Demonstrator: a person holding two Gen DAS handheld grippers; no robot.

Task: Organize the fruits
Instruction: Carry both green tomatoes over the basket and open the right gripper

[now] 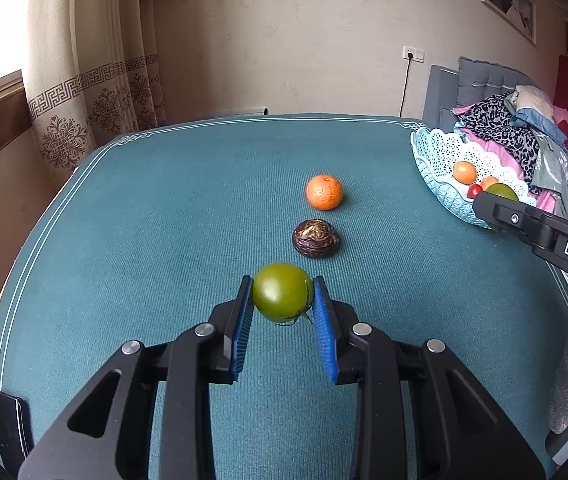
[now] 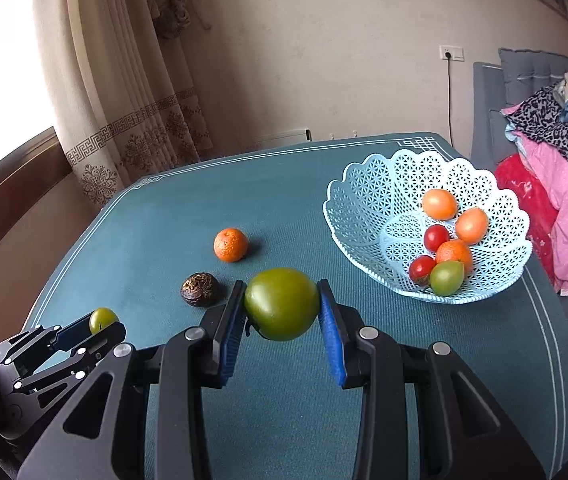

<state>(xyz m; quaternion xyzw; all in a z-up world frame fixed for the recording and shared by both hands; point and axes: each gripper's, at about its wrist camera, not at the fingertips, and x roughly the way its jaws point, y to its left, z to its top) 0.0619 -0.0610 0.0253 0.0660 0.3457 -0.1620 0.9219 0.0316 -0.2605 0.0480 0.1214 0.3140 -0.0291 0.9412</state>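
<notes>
My left gripper is shut on a small green tomato, held above the teal table; from the right wrist this gripper and its tomato sit at the lower left. My right gripper is shut on a larger green tomato. Its arm reaches in from the right beside the pale blue lattice basket. On the cloth lie an orange mandarin and a dark wrinkled fruit. The basket holds several orange, red and green fruits.
The teal table cloth has white border lines near its edges. A curtain and window stand at the left. A grey seat with piled clothes stands to the right of the table, close behind the basket. A dark object sits at the near left corner.
</notes>
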